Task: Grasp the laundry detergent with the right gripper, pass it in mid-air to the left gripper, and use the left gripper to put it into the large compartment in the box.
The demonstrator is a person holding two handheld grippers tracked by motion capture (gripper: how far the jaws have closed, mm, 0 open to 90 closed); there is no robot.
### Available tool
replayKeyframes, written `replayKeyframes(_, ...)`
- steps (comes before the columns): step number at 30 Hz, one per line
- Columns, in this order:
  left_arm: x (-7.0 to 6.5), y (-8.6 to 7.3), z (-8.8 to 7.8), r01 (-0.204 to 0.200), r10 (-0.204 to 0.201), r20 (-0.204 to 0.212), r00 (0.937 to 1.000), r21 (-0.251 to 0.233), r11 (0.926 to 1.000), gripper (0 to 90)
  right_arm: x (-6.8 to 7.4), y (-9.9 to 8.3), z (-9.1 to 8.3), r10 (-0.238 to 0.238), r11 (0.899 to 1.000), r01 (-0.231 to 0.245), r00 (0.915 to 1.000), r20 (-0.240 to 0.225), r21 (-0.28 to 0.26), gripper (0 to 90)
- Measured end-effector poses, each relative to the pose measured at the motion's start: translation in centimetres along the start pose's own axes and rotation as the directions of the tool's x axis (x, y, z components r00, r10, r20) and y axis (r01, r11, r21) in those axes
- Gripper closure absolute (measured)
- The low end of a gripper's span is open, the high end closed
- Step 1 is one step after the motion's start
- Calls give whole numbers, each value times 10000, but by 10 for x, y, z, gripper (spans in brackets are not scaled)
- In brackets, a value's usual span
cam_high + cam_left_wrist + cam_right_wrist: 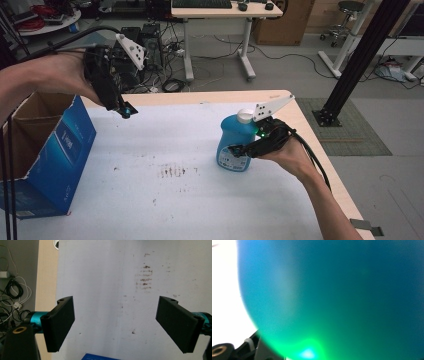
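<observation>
Blue translucent plastic, rounded and capped in white: the detergent-style bottle (235, 142) stands upright on the white-covered tabletop (165, 200), toward its right side, and the right gripper (243, 150) has it from the side. Its black fingers (239, 148) lie level across the lower body of the bottle, pressed against it and closed on it. In the right gripper view the blue bottle wall (337, 290) sits hard up against the camera, lit green near the bottom, with the fingers themselves hidden behind it.

The left gripper (125, 110) hangs above the tabletop's far left part, tipped downward, well apart from the bottle. In the left gripper view its two black fingers (61, 322) stand wide apart with nothing between them; beneath the gap lies bare white covering marked by a patch of brown smudges (145, 277). Just below and outward of those fingers, at the tabletop's left edge, stands an open blue cardboard box (55, 150), its brown inside showing; a corner of it (100, 357) appears under the fingers.
</observation>
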State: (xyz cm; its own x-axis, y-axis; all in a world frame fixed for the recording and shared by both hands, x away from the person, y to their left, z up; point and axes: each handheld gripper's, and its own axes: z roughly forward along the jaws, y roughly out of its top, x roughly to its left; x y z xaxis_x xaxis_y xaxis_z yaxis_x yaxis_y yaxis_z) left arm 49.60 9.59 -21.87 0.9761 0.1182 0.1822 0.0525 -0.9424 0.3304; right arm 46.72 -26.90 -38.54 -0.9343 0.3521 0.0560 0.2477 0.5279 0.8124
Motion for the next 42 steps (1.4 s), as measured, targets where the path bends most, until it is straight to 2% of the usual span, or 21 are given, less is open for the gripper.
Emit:
replayKeyframes(7,-2,-1,-4,-2,2,-18,10000,-79,10000,156,-1,-1,-1,-37,9999,37,10000,62,-127,461)
replayKeyframes(11,-4,-1,-10,184,-182,113,9998,-189,9997,156,1,3,0,-78,10000,78,9998,158,-8,466)
replayKeyframes(15,-5,-1,-14,251,-246,163,9996,-342,9991,156,5,10,1,-231,9997,230,9997,33,44,466)
replayKeyframes(16,-6,0,-15,199,-191,201,9996,-397,9990,156,13,21,2,-469,9987,470,9989,-93,186,464)
replayKeyframes(18,-9,4,-18,246,-224,390,9990,-575,9980,156,20,32,3,-747,9971,750,9970,-196,143,464)
replayKeyframes(21,-12,7,-19,202,-177,423,9989,-591,9980,156,25,42,4,-904,9959,906,9952,-364,48,463)
replayKeyframes(22,-14,9,-21,131,-104,433,9990,-633,9979,156,31,55,6,-1131,9935,1134,9922,-516,23,463)
replayKeyframes(29,-22,18,-27,22,44,712,9975,-931,9957,156,47,91,20,-1785,9831,1815,9791,-973,227,462)
replayKeyframes(37,-30,26,-30,-47,166,1067,9941,-1107,9938,156,58,118,39,-2232,9737,2274,9633,-1494,116,461)
replayKeyframes(42,-34,31,-29,-204,344,1168,9926,-1191,9927,156,60,127,49,-2290,9725,2330,9596,-1637,54,461)
